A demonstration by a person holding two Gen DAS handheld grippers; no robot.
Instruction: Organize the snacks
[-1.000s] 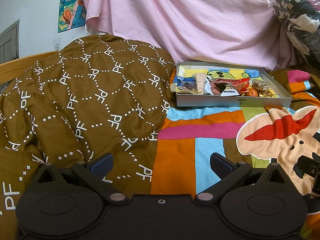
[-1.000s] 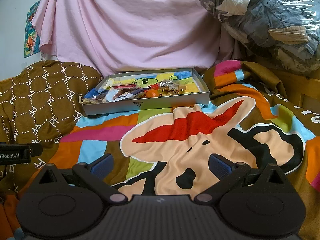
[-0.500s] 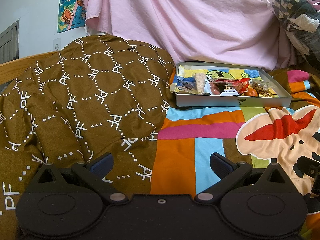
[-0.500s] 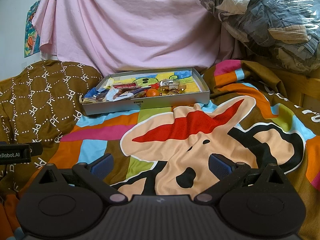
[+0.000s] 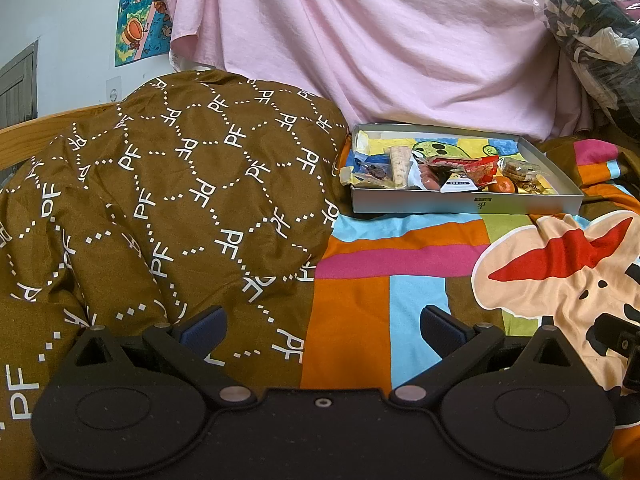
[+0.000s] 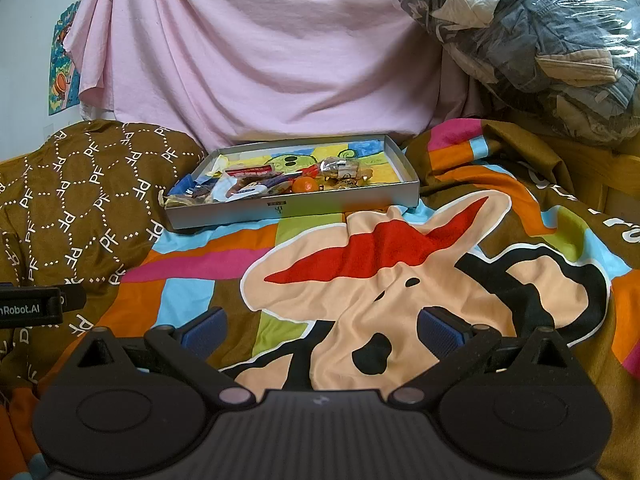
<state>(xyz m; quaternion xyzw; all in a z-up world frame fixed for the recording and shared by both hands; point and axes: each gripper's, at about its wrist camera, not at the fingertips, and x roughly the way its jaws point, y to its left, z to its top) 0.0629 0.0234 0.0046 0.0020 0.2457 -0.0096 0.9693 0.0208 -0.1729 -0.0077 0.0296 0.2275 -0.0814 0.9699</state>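
Nothing has really changed over the last second: left gripper [image 5: 320, 330] and right gripper [image 6: 318, 330] both hang spread wide and empty, near edge of the bedspread [image 6: 380, 280], while the snacks [image 6: 276, 184] sit piled in the far grey tray [image 6: 288, 210], so organizing looks stalled

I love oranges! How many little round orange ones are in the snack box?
1. The little orange fruit sits near the front wall of the grey box, in among the wrappers. More could be hidden under the packets.
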